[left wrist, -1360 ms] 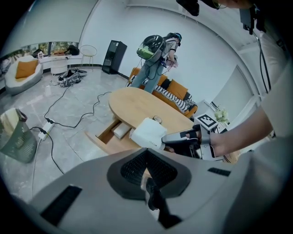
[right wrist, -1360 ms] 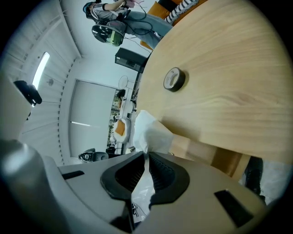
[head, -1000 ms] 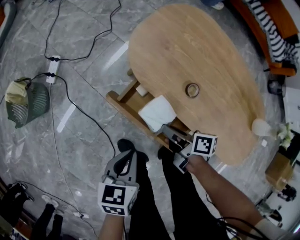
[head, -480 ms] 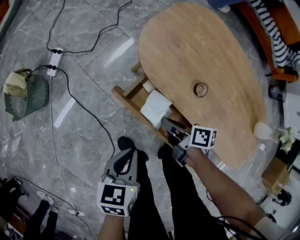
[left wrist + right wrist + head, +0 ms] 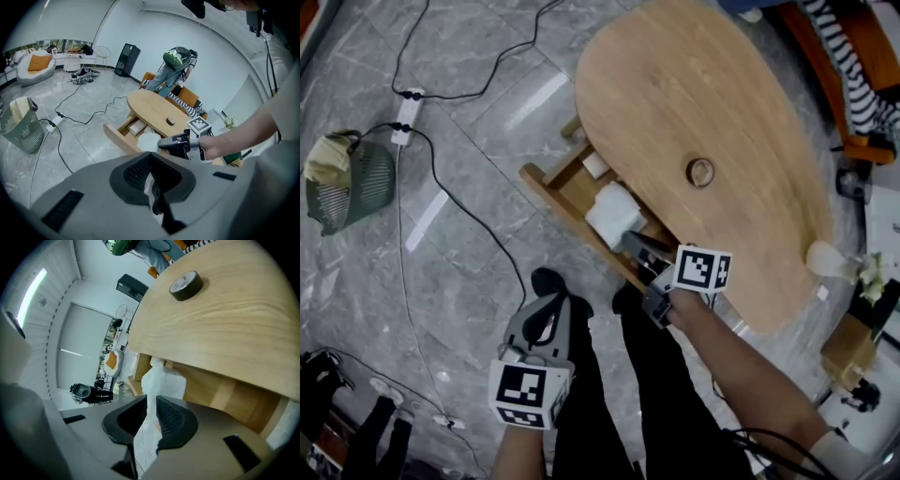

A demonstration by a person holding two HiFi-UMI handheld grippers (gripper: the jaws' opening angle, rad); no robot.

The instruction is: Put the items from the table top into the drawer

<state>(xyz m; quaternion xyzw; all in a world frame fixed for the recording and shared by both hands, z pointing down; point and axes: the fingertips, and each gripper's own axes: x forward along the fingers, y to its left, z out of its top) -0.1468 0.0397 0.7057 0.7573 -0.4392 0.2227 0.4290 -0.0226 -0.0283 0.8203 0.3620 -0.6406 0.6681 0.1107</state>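
Drawer (image 5: 551,199), open: small white box (image 5: 596,165), white cloth (image 5: 612,214) in right claw (image 5: 630,245).

Bright, even indoor light, with pale glare streaks on the glossy floor (image 5: 478,159). Both gripper views bulge and darken at their round edges; their near foreground is out of focus

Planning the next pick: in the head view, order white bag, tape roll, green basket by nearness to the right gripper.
1. white bag: in its jaws, at the drawer
2. tape roll: on the tabletop
3. green basket: floor, far left
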